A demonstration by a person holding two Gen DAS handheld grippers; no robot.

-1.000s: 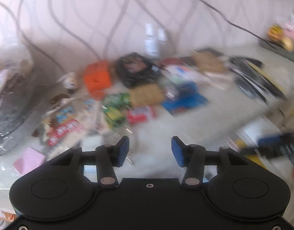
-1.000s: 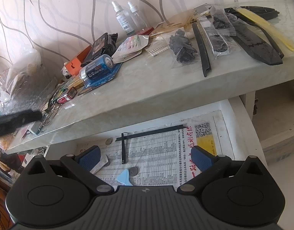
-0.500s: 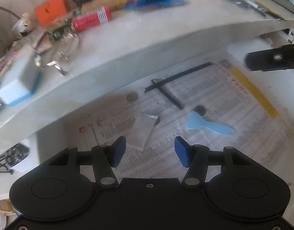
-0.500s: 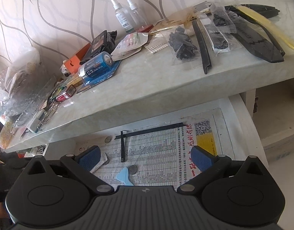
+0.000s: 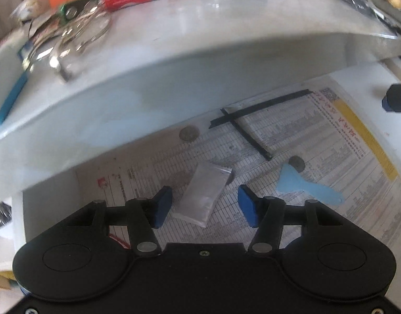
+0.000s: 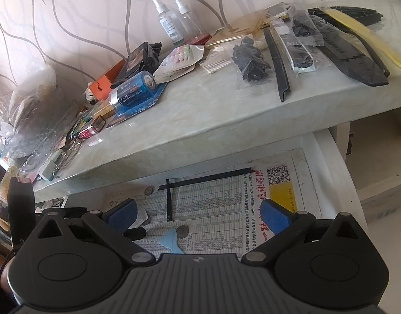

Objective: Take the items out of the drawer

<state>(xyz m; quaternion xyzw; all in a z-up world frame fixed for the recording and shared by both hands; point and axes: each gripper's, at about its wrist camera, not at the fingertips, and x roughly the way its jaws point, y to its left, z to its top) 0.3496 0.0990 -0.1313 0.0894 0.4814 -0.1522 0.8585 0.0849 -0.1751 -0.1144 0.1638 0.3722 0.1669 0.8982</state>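
The drawer [image 5: 367, 96] sits pulled out under the desk [image 6: 213, 110]. A silver packet [image 5: 204, 192] lies between the left claw's [image 5: 204, 206] closing pads, untouched. The right claw [image 6: 199, 216] hangs spread wide, holding nothing.

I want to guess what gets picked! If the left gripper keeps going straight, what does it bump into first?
Most likely the silver foil packet lying on the drawer's newspaper lining. It sits right between the closing left gripper pads, which aren't touching it yet.
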